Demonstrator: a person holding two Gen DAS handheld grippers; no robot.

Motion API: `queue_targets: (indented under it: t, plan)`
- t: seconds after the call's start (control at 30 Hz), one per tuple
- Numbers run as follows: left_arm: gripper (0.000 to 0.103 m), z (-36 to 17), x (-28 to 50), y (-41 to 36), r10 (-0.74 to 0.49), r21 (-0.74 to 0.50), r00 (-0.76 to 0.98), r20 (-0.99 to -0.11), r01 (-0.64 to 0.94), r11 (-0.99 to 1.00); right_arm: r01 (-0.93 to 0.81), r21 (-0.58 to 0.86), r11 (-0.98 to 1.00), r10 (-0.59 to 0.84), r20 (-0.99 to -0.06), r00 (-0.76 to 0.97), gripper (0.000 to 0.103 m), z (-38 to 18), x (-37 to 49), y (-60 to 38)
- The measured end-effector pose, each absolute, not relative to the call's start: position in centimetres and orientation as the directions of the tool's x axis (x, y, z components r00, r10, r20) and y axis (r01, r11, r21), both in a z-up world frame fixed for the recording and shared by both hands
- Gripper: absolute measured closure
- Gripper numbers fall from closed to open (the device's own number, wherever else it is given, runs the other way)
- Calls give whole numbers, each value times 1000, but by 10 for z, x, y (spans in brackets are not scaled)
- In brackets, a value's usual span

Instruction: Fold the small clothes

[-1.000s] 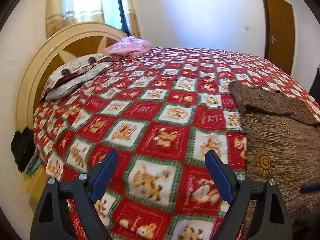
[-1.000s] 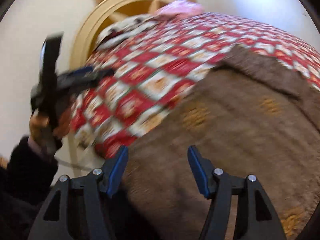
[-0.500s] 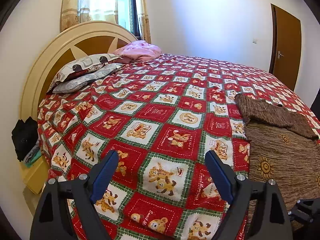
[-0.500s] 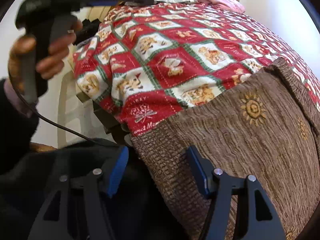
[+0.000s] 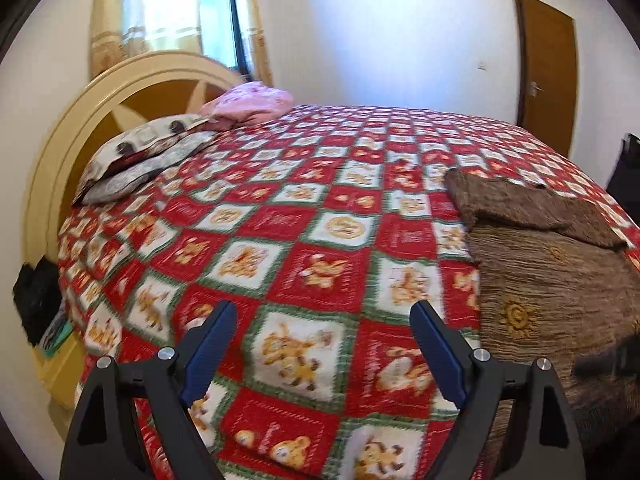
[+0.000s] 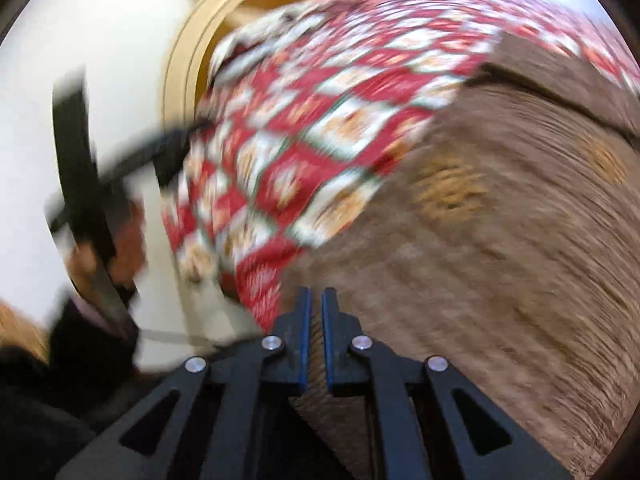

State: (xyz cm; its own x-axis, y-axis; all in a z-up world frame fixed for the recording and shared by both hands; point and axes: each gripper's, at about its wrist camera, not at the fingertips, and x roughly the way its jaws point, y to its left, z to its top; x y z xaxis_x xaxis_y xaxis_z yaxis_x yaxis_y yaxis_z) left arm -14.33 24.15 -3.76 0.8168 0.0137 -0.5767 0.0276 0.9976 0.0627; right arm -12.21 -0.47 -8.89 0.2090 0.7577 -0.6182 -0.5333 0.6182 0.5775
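Two grippers: right gripper (image 6: 316,300) just pinched shut on near edge of brown cloth (image 6: 500,240) (blurry, prob. gripping); left gripper (image 5: 320,332) wide open, empty, over red quilt (image 5: 280,220). Lift slow, carry fwd toward far folded end.

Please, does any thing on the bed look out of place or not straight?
Only the brown ribbed garment with yellow suns: its far end is folded back and it overhangs the bed's near edge. The red patchwork bedspread lies flat.

Brown garment (image 5: 552,280) coarse ribbed cloth; headboard (image 5: 64,152) glossy wood.
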Motion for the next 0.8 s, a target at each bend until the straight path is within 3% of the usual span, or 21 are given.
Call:
queue_targets:
  t: [0.07,0.13,0.23,0.27,0.33,0.37,0.4,0.73,0.77,0.8]
  plan:
    - [15,-39,-139,230,-66,43,811,-582,112,993,-464,648,604,789,-566,237,94,-89,-106,-29]
    - [15,-39,-134,216,-123,54,799,-588,190,980,-406,645,647,761,-580,292,94,-90,-94,-45]
    - [15,-32,-132,208,-165,51,803,-573,236,970,-474,616,629,771,-575,274,90,-83,-105,-31]
    - [15,-30,-131,208,-165,51,805,-570,235,971,-508,590,627,765,-590,259,84,-82,-112,-22]
    - [15,-29,-130,211,-149,52,804,-576,218,975,-583,515,628,734,-642,223,56,-82,-126,6]
    - [15,-29,-130,214,-135,53,801,-584,203,978,-612,490,621,725,-655,211,27,-84,-131,17]
    - [15,-30,-131,217,-118,57,800,-588,187,981,-644,465,608,722,-662,204,16,-86,-138,27]
    - [15,-35,-140,254,-24,39,802,-597,59,997,-886,25,462,543,-798,260,19,-113,-200,116]
    - [15,-36,-140,256,-23,36,801,-598,55,998,-884,-26,467,513,-806,294,24,-118,-202,120]
    - [15,-36,-139,257,-22,34,801,-598,53,998,-878,-70,474,496,-803,331,36,-120,-203,116]
